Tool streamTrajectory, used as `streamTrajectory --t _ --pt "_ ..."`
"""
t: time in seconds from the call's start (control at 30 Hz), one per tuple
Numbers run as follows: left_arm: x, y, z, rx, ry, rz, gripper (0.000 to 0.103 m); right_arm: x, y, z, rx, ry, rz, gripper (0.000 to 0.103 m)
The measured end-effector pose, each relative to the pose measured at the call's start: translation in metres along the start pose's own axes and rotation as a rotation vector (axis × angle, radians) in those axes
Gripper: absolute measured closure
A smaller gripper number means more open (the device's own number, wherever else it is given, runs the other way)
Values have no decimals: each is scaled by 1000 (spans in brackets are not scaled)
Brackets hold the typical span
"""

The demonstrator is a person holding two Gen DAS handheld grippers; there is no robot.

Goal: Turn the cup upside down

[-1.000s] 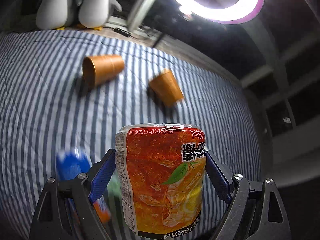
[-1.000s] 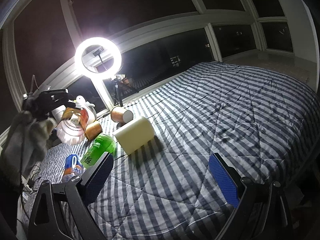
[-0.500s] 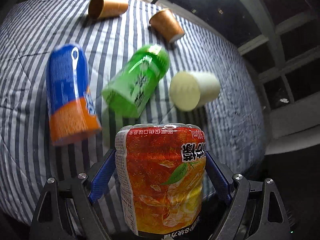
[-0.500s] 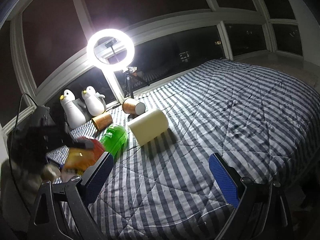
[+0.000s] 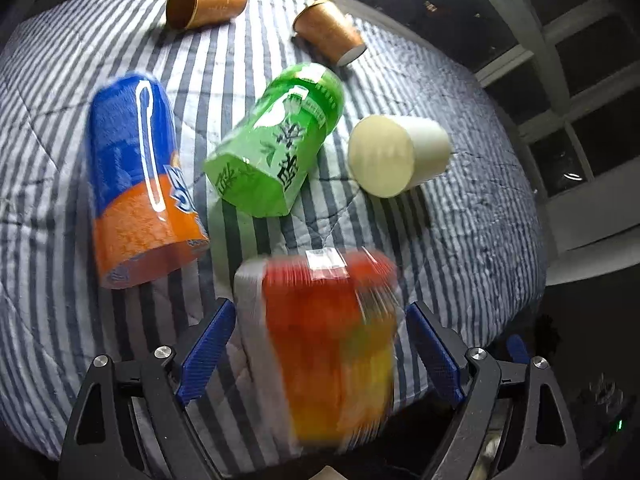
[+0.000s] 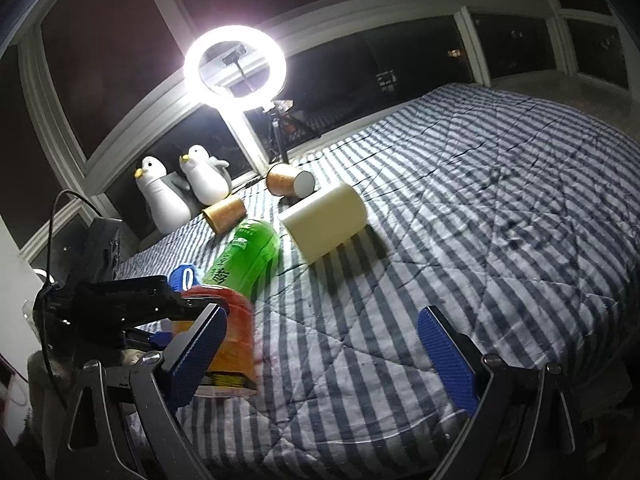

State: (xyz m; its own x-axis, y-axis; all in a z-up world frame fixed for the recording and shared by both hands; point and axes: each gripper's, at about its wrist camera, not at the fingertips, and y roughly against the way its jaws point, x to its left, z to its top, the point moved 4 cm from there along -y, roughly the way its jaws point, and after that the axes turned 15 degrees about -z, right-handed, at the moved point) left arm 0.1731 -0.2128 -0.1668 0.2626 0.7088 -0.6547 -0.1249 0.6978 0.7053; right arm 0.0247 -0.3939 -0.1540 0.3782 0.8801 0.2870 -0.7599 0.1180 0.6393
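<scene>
Striped quilt (image 6: 460,240) under ring light (image 6: 234,70), dark windows (image 6: 512,44) behind.

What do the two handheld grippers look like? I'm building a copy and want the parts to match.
Both look alike. The left gripper and the right gripper each have black angular finger frames with triangular cut-outs and silver screw heads. The jaws carry blue, finely textured rectangular pads. Seen from the right wrist view, the left unit has a black boxy body with a thin dark cable looping above it. No markings show.
</scene>
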Motion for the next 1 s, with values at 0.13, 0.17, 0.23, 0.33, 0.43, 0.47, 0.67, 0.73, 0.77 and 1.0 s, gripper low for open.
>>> streamTrajectory --t 0.13,0.17,0.23,0.33,0.43,0.47,0.67,0.73,0.77,1.0 --pt "-8 36 2 -73 -68 10 11 23 -13 11 71 55 63 9" --pt "-8 46 1 -90 -77 8 11 31 -18 13 94 77 77 9" --pt "-10 69 -3 -131 -96 10 11 51 -31 19 157 142 113 9" --pt "-4 103 -17 -187 -135 42 10 79 -54 25 251 240 135 9" --pt "24 132 -36 -221 -111 82 10 101 -81 25 373 296 137 9" --pt "34 137 -41 -224 -91 85 10 107 -92 23 427 303 143 9" --pt "98 167 -73 -253 46 107 10 129 -125 15 602 320 144 9" --pt "116 172 -81 -259 87 108 10 132 -133 13 637 329 132 9" --pt "124 173 -84 -261 107 107 10 132 -135 13 651 326 130 9" --pt "138 180 -88 -278 142 97 10 138 -148 9 709 340 105 9"
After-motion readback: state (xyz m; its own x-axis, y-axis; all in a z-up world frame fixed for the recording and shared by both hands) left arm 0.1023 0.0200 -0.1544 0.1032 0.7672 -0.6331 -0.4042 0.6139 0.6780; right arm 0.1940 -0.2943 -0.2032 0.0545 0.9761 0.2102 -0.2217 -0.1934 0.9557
